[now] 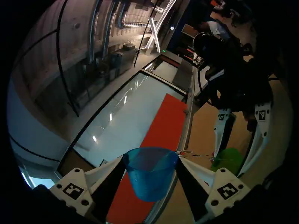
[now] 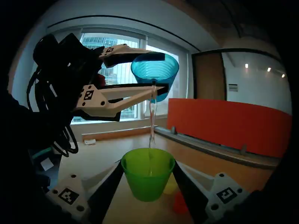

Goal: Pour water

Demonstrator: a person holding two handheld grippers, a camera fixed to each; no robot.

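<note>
While left tool (image 1: 150,158), clamped on tilted blue cup (image 1: 150,179), streams water (image 2: 152,119) into green cup (image 2: 148,179) clamped in right tool (image 2: 148,162), drift or overtilt risks spilling onto table (image 2: 209,164).

In the left gripper view the fingers (image 1: 108,179) of my left gripper (image 1: 150,159) cover both flanks of the blue cup (image 1: 150,179). The green cup (image 1: 228,159) is dim, its edges partly behind my right gripper (image 1: 229,166). In the right gripper view a yellow thing (image 2: 170,187) and a red thing (image 2: 180,203) sit blurred, half hidden behind the green cup; perhaps toys.
</note>
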